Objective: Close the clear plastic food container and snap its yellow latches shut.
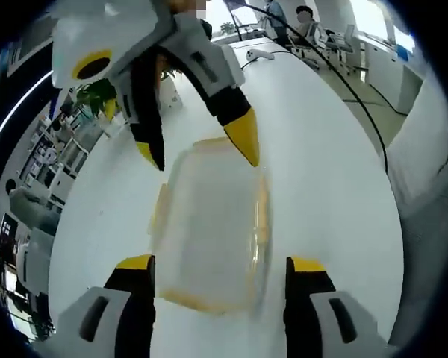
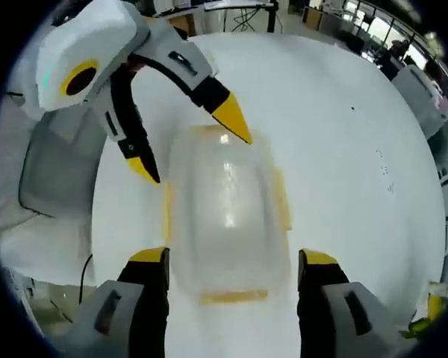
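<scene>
container (image 1: 209, 224) lidded on white surface (image 1: 328, 186) | left gripper (image 1: 220, 272), right gripper (image 2: 231, 268) jaws spread, empty | press yellow latches (image 2: 235, 297) squarely down, steady opposite end

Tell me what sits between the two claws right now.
The clear food container with yellow latches sits on the white table, between the right claw and the left claw opposite, in both gripper views.

The food container (image 2: 225, 216) is clear, glossy plastic that catches bright glints on its lid, with opaque yellow plastic latches (image 2: 282, 198) along its edges. Beneath it the table (image 2: 343, 149) is smooth, white and faintly shiny. Around the container, both grippers look like hard plastic: white shells, black jaws, smooth yellow tips.
</scene>
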{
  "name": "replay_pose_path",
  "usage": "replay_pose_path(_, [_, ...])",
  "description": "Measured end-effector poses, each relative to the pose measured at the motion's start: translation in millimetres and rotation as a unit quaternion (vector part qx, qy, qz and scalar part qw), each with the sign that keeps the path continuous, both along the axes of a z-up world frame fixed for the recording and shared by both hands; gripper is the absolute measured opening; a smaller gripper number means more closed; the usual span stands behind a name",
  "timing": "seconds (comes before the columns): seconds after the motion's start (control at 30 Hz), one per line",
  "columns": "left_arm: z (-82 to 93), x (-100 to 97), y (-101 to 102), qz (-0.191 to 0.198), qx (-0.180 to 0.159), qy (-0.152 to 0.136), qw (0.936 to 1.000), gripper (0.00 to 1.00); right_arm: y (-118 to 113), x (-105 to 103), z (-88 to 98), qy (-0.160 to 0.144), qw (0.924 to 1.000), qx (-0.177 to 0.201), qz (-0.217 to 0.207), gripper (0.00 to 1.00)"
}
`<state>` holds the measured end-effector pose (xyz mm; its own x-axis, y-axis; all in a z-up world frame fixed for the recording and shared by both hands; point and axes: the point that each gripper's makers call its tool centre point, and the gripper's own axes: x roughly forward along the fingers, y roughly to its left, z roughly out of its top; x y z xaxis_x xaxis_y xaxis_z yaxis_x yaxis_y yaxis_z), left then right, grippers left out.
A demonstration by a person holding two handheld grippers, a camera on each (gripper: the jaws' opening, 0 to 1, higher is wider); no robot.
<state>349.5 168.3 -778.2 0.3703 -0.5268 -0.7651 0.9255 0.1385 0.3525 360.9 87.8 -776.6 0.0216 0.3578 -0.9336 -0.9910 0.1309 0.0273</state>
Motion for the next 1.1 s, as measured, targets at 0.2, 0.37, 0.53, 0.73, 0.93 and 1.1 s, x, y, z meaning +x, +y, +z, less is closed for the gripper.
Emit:
replay_pose_path(0.2, [3.8,4.2,-6.8,0.042,-0.081,0.084,0.9923,0.84,-6.9,-9.2,-1.6,-0.011,0.9984,0.056,0.001,0.76])
replay_pose_path(0.37, [0.6,18.9,-1.7,0.063,-0.098,0.093,0.9889,0.87,-14.3,-17.9,-7.5,-0.005,0.9967,0.080,-0.002,0.79])
replay_pose_path(0.53, [-9.6,22.5,2.6,0.065,-0.088,0.095,0.9895,0.89,-17.9,-12.2,-9.9,-0.017,0.9949,0.097,-0.018,0.83])
replay_pose_path(0.73, [-20.1,18.4,-1.5,0.058,-0.091,0.116,0.9873,0.90,-17.5,-11.1,-15.3,-0.023,0.9951,0.096,-0.005,0.80])
replay_pose_path(0.93, [-27.2,21.3,-2.2,0.052,-0.083,0.113,0.9888,0.87,-12.3,-9.0,-26.7,-0.019,0.9956,0.092,-0.010,0.81])
replay_pose_path(1.1, [-29.4,21.6,2.3,0.048,-0.075,0.118,0.9890,0.82,-10.5,-10.1,-33.2,-0.014,0.9964,0.084,-0.009,0.85])
